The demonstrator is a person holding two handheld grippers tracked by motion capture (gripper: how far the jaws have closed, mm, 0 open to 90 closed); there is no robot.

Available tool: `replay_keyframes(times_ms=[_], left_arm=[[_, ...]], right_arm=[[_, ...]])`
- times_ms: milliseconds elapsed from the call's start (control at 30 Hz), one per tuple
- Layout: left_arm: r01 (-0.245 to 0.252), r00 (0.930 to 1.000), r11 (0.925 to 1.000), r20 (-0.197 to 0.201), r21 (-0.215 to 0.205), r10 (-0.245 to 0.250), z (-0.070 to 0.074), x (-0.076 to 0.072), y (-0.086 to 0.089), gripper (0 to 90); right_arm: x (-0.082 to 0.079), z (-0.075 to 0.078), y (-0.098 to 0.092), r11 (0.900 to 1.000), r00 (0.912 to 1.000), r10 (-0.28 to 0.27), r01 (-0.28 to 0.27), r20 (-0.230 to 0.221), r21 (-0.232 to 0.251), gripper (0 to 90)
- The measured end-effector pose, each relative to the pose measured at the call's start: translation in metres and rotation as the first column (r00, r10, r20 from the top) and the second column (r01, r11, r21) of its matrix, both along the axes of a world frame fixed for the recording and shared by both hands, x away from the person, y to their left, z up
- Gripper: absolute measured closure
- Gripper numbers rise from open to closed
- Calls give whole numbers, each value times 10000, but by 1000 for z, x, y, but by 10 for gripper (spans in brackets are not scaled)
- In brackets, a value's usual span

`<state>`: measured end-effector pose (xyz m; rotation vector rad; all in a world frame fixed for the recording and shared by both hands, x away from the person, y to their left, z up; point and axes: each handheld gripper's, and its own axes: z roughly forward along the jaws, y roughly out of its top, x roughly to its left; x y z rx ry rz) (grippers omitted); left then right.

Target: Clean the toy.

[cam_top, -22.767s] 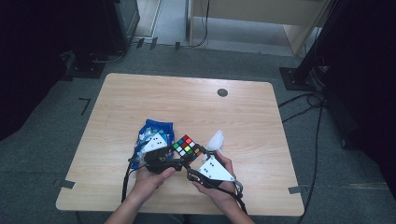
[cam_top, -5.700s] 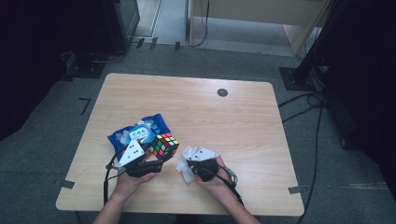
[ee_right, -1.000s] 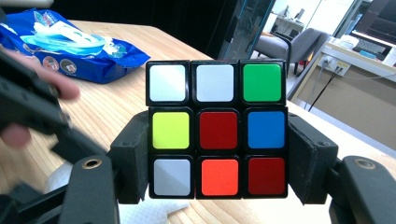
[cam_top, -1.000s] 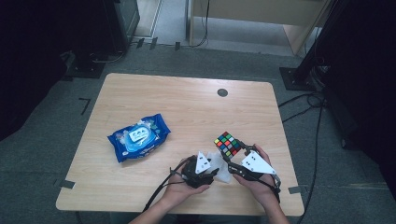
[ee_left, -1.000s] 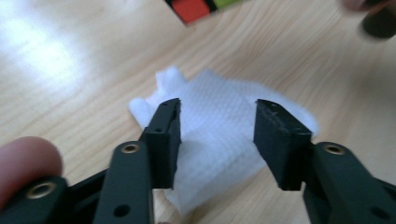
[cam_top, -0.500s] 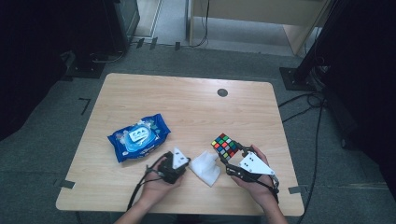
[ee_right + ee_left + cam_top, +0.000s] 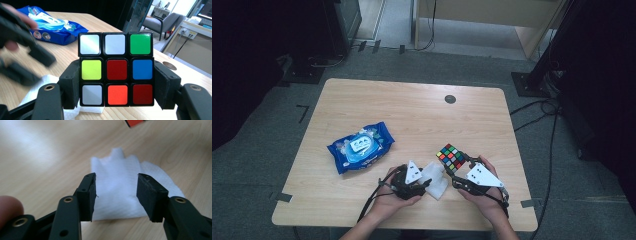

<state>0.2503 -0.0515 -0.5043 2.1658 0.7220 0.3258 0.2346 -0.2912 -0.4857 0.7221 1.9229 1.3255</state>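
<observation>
Near worktop [image 7: 362, 110] front edge | right tool [image 7: 116, 82] clamped on Rubik's cube [image 7: 116, 68], held above surface | left tool [image 7: 116, 195] jaws apart over white wipe [image 7: 120, 185] | risk: cube may slip if clamp pressure loosens.

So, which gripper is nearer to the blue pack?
Left. The left gripper sits just right of the blue pack, open over the wipe. The right gripper is farther right, holding the cube.
</observation>
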Motion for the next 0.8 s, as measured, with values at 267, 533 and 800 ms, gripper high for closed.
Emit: replay_keyframes(times_ms=[267, 533, 800], left_arm=[[-124, 9998, 9939, 150, 1096, 108, -8, 1, -5, 792], [-650, 9978, 9927, -72, 1012, 660, -2, 14, 39, 884], [-1680, 9858, 9858, -46, -45, 1680, 23, 28, 99, 885]], right_arm=[[1, -3, -2, 10000, 9999, -24, 24, -113, -4, 346], [0, -2, 1, 10000, 9999, 48, -48, -90, -22, 346], [1, -3, 1, 10000, 9999, 48, -48, -93, -18, 346]])
